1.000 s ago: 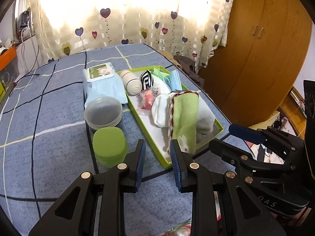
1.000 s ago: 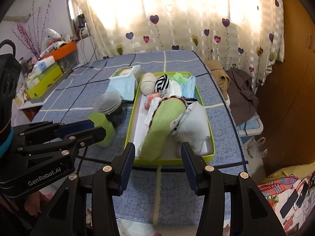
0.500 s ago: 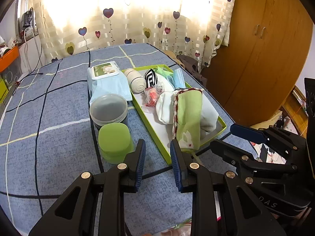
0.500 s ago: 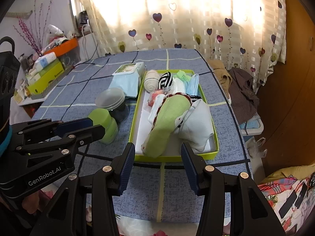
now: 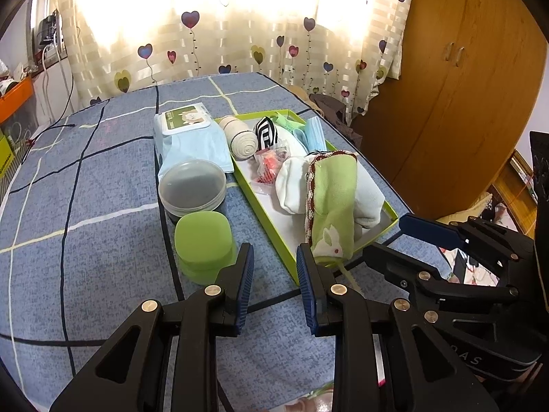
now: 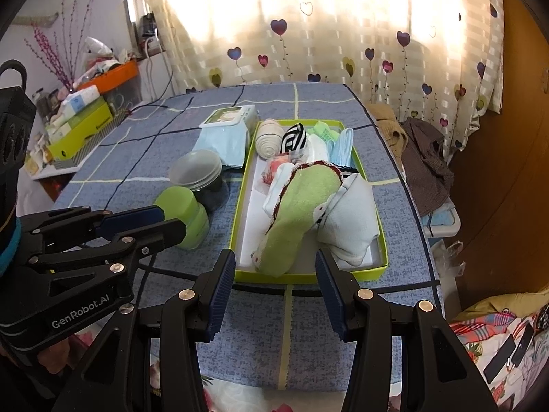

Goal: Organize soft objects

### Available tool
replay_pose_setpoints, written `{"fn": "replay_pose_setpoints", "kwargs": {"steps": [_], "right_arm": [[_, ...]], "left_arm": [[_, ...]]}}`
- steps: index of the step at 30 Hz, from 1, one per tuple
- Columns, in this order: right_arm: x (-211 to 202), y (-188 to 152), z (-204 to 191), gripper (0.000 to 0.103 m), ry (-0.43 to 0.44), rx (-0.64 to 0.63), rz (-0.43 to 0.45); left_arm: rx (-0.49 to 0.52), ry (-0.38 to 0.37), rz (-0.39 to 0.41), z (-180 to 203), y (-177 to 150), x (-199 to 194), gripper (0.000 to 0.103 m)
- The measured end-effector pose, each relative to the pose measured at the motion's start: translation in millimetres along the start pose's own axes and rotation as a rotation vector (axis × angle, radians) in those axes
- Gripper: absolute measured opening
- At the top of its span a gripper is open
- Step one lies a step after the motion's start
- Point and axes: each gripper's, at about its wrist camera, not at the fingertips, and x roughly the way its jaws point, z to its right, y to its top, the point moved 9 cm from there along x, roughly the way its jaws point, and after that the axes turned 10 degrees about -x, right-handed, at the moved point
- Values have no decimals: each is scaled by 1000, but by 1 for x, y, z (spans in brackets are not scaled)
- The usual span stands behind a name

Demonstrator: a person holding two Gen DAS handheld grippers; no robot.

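We've got both the left gripper [image 5: 273,281] and right gripper [image 6: 275,290] hanging open and empty at 6 o'clock of the tray [image 6: 240,219], where the green sock [image 6: 302,206] overhangs and could snag.

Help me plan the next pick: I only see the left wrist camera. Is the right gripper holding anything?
Observer: No. In the right wrist view the right gripper is open, with nothing between its fingers, and hovers short of the green tray.
Operator: What lies off to the right of that tray?
Observer: A dark checked shirt draped over a pale bin.
Operator: And nearer me on that side?
Observer: What look like two phones lying on patterned bedding.
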Motion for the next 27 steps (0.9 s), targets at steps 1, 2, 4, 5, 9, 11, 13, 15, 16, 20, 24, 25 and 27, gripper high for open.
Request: {"fn": "replay_pose_setpoints", "kwargs": {"steps": [1,2,4,5,9,11,13,15,16,20,24,25,27], "right_arm": [[0,0,0,48,1,-1,-1],[1,0,-1,48,1,-2,-2],[2,1,-1,48,1,-3,-3],[2,0,0,48,1,-3,-4],[3,2,-1,48,1,-4,-6],[3,2,-2,48,2,-4,-5],[4,2,-2,48,2,-6,-7],[4,3,-2,48,2,-4,-7],[5,4,-3,48,1,-5,-7],[6,3,-3,48,1,-4,-10],[7,2,-3,48,0,-5,-12],[7,3,-3,48,0,-5,-11],[7,2,-3,48,0,-5,-12]], "left_arm": [[1,1,0,0,0,0,27],[0,0,0,0,0,0,27],[-2,-1,-1,0,0,1,27],[-3,-2,-2,-1,0,1,27],[-2,-1,-2,-1,0,1,27],[-3,-1,-2,-1,0,1,27],[-5,-3,-4,-1,0,1,27],[-5,-2,-4,-2,-1,2,27],[-4,-2,-5,-2,-1,2,27],[-5,-3,-7,-3,-1,2,27],[-7,-4,-8,-3,-1,3,27],[-7,-5,-9,-2,-1,3,27],[-7,-5,-10,-3,-1,3,27]]}}
